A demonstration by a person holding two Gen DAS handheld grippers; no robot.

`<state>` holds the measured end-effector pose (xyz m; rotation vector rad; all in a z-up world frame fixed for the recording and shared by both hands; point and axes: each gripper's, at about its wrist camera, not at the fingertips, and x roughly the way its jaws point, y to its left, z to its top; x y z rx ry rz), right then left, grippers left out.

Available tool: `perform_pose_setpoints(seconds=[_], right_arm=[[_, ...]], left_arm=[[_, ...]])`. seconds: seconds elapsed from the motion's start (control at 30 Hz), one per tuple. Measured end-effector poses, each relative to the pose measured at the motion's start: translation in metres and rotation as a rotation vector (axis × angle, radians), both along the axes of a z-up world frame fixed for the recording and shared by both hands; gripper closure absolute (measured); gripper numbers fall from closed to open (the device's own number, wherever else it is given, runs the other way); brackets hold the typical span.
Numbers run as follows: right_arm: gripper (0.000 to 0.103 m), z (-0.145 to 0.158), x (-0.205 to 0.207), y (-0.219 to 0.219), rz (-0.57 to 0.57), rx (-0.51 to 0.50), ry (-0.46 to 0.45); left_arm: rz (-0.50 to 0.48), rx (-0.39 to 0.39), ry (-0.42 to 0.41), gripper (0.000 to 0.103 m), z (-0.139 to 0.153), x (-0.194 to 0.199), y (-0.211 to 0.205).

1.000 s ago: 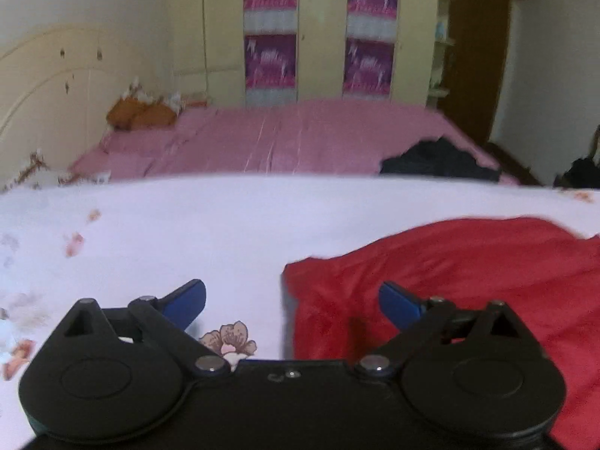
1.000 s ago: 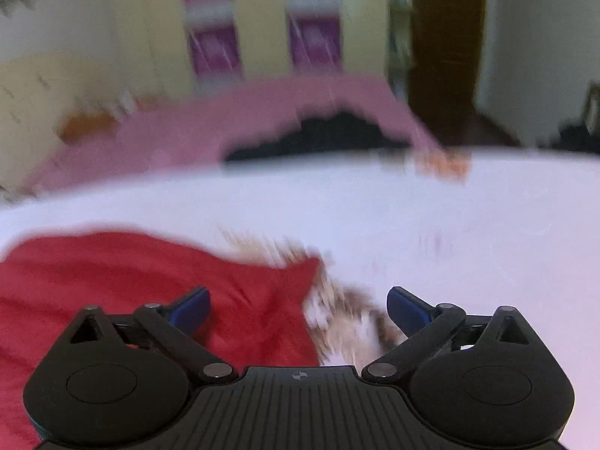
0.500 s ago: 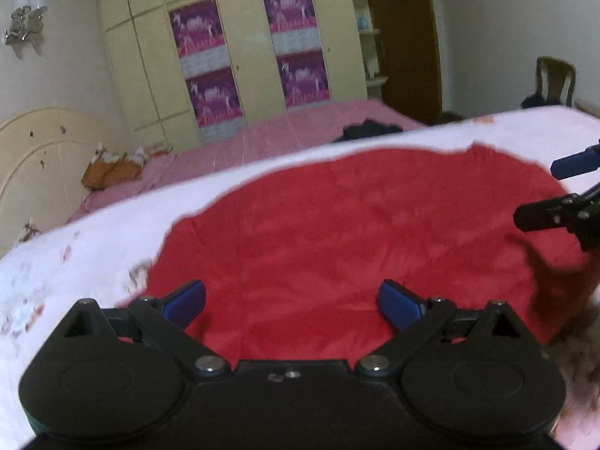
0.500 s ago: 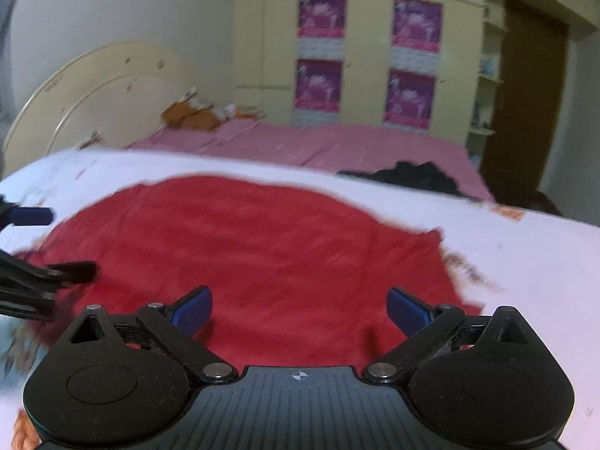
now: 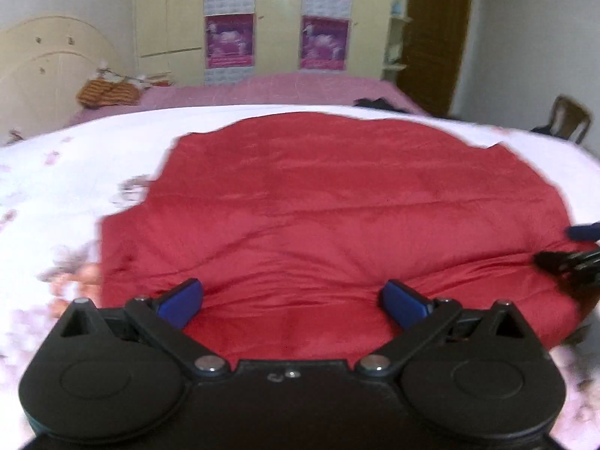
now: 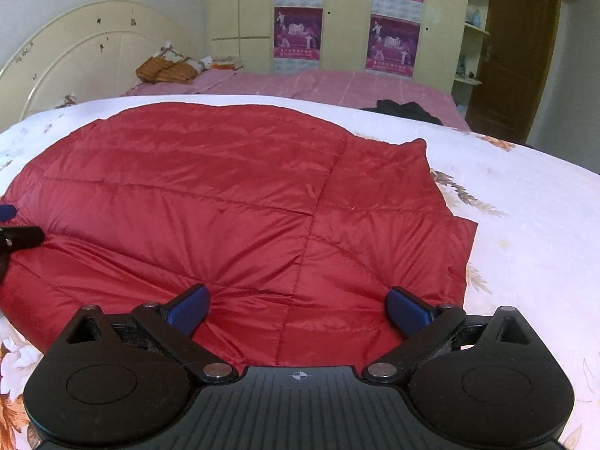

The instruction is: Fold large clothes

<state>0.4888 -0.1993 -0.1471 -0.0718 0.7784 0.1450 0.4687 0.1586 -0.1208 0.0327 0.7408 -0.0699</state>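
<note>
A large red quilted jacket (image 5: 337, 202) lies spread on a white floral bedsheet (image 5: 67, 187); it also shows in the right wrist view (image 6: 210, 195). My left gripper (image 5: 292, 302) is open and empty, its blue fingers over the jacket's near edge. My right gripper (image 6: 298, 307) is open and empty, over the near edge further right. The right gripper's tip shows at the right edge of the left wrist view (image 5: 577, 251), and the left gripper's tip shows at the left edge of the right wrist view (image 6: 15, 228). The jacket's near hem is hidden under both grippers.
A second bed with a pink cover (image 6: 337, 84) stands behind, with a dark garment (image 6: 407, 109) and an orange bundle (image 6: 165, 69) on it. Behind are a cream headboard (image 6: 75, 60), a wardrobe with purple posters (image 6: 296, 33), a brown door (image 6: 513, 48) and a chair (image 5: 566, 118).
Both grippers have swung from the jacket's outer corners to face its body, then moved closer over the near edge. Both stay open and empty. The jacket has not moved.
</note>
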Motion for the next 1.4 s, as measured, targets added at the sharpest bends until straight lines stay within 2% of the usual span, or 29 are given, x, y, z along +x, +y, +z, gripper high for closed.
perform_pose_setpoints(seconds=[0.17,0.2,0.3,0.43,0.53,0.67,0.7,0.73,0.77,0.93,1.0,1.07,1.1,1.2,1.33,1.4], right_arm=[[0.004,0.009,-0.01,-0.013,-0.04,-0.029,0.023],[0.004,0.017,-0.016,-0.016,-0.065,-0.035,0.004],[0.004,0.035,-0.039,-0.026,-0.088,0.032,-0.035],[0.004,0.05,-0.084,-0.041,-0.154,0.146,-0.063],[0.004,0.047,-0.114,-0.055,-0.24,0.286,-0.057],[0.006,0.033,-0.134,-0.069,-0.339,0.455,-0.03],[0.022,0.03,-0.135,-0.072,-0.354,0.497,-0.022],[0.03,0.028,-0.134,-0.075,-0.365,0.53,-0.009],[0.034,0.025,-0.133,-0.077,-0.377,0.56,0.002],[0.034,0.016,-0.124,-0.09,-0.44,0.723,0.017],[0.034,0.01,-0.119,-0.094,-0.46,0.767,0.025],[0.034,0.005,-0.116,-0.098,-0.48,0.808,0.025],[0.034,0.003,-0.114,-0.099,-0.489,0.831,0.022],[0.034,0.0,-0.109,-0.099,-0.501,0.84,0.007],[0.034,0.0,-0.099,-0.097,-0.504,0.829,-0.011],[0.034,-0.001,-0.093,-0.095,-0.508,0.815,-0.02]], left_arm=[[0.072,0.003,0.031,0.0,0.005,-0.005,0.023],[0.092,0.011,0.029,0.0,0.011,-0.011,0.025],[0.108,0.041,-0.002,0.0,0.026,-0.036,0.02],[0.136,0.001,-0.053,0.0,0.037,-0.076,0.01],[0.159,-0.118,-0.072,0.002,0.034,-0.101,0.008],[0.229,-0.29,-0.067,0.003,0.021,-0.106,0.016],[0.248,-0.337,-0.064,0.004,0.018,-0.104,0.019],[0.264,-0.375,-0.067,0.004,0.016,-0.103,0.022],[0.282,-0.412,-0.075,0.004,0.014,-0.101,0.027],[0.358,-0.609,-0.084,0.005,0.002,-0.089,0.05],[0.387,-0.651,-0.073,0.008,-0.005,-0.083,0.057],[0.406,-0.681,-0.065,0.019,-0.012,-0.08,0.063],[0.415,-0.696,-0.059,0.03,-0.016,-0.078,0.066],[0.433,-0.741,-0.067,0.032,-0.023,-0.072,0.075],[0.451,-0.751,-0.079,0.032,-0.025,-0.058,0.079],[0.467,-0.791,-0.088,0.032,-0.029,-0.053,0.083]])
